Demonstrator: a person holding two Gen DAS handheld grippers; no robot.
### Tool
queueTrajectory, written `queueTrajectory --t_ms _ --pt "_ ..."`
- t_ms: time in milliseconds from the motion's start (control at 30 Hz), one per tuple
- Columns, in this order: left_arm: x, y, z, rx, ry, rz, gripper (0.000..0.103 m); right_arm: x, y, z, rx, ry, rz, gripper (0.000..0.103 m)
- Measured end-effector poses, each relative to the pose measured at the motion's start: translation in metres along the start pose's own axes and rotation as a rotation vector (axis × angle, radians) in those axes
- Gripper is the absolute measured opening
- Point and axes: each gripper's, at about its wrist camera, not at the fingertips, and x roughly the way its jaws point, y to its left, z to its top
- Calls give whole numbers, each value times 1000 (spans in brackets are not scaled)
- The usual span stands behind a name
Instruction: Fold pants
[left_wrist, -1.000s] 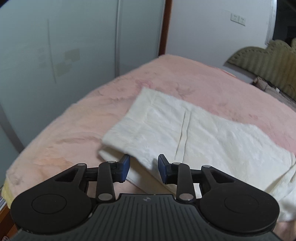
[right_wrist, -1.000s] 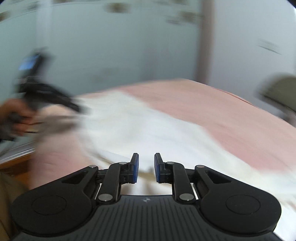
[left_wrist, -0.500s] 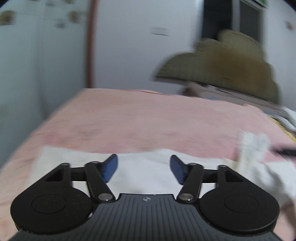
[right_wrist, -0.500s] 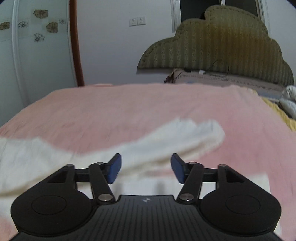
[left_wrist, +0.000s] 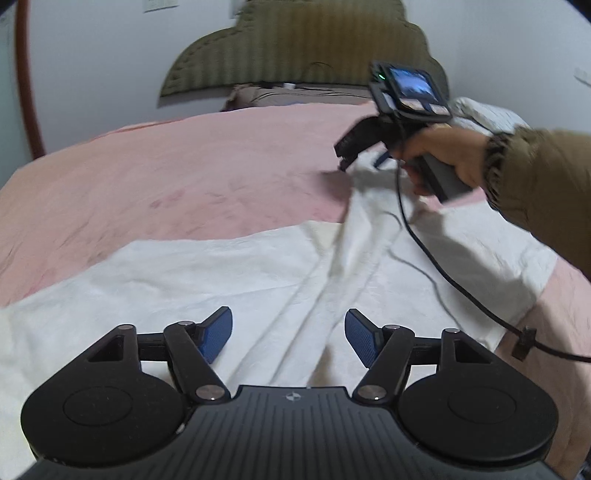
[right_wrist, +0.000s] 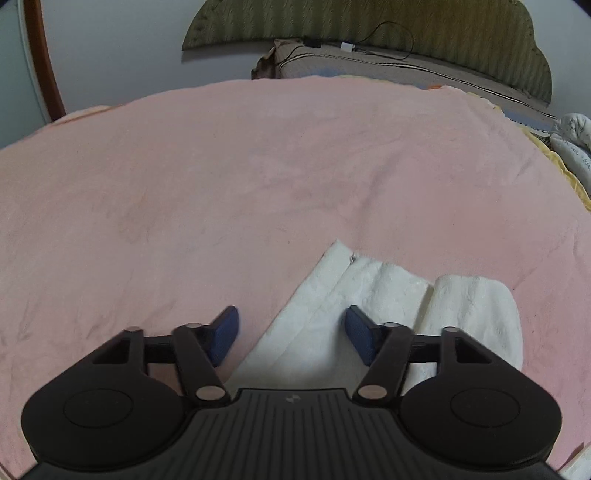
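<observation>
White pants (left_wrist: 221, 273) lie spread over a pink blanket (left_wrist: 184, 177), with creases running toward the far right. My left gripper (left_wrist: 288, 317) hovers open just above the cloth, nothing between its pads. In the same view a person's hand (left_wrist: 443, 155) holds the right gripper (left_wrist: 362, 160) low at the far end of the pants. The right wrist view shows the end of the pants (right_wrist: 369, 288), with a rolled part on the right. The right gripper (right_wrist: 291, 314) straddles its corner; the jaws are closing, with the pads still off the cloth.
A padded olive headboard (right_wrist: 369, 26) and a striped pillow (right_wrist: 406, 66) stand at the far end of the bed. A black cable (left_wrist: 443, 273) trails from the right gripper across the pants. Rumpled bedding (right_wrist: 576, 136) lies at the right edge.
Both views have swung from the wardrobe side toward the headboard. Both grippers went from nearly shut to wide apart. The right gripper has dropped to the end of the pants.
</observation>
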Motion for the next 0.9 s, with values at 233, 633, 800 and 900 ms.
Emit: queueTrajectory --t_ms 233,633,800,900 --pt "36 -21 2 80 3 -32 53 -28 -59 -4 237 -117 95 7" --pt "42 -41 -8 151 -30 27 35 -122 -178 -90 485 -247 286 7" --pt "41 -43 -5 132 -17 26 42 -105 -108 -43 267 -177 218 64" --pt "42 -43 -5 128 -16 23 46 -71 -60 -11 157 -122 175 74"
